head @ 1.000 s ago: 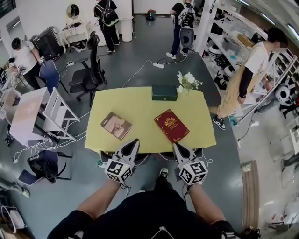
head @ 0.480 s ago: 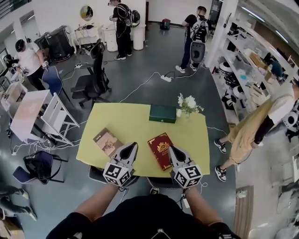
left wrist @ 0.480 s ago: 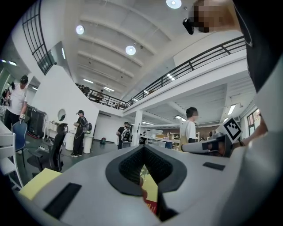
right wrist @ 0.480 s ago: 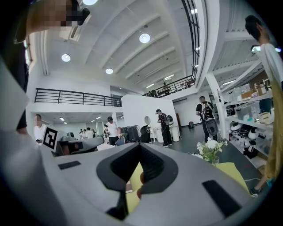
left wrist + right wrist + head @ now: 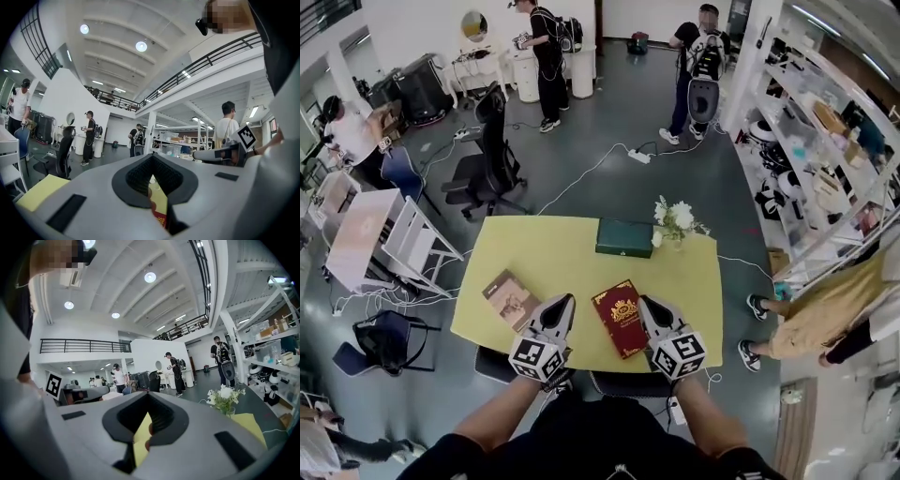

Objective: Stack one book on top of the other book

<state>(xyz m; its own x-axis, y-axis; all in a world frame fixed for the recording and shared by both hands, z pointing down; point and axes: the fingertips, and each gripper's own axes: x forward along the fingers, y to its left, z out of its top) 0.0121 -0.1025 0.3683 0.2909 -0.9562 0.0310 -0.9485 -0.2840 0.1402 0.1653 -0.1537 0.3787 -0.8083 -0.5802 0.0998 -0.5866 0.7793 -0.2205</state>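
You wear a black short-sleeved top (image 5: 600, 439). Your left gripper (image 5: 564, 302) and right gripper (image 5: 647, 306) are 2 pale grey wedge-shaped shells with black ribbed inner pads. Each carries a cube (image 5: 536, 359) of black-and-white square markers.

A dark grey floor (image 5: 619, 112) surrounds the yellow table (image 5: 562, 255). A black office chair (image 5: 490, 141) stands beyond it, white shelves (image 5: 825, 112) at right.
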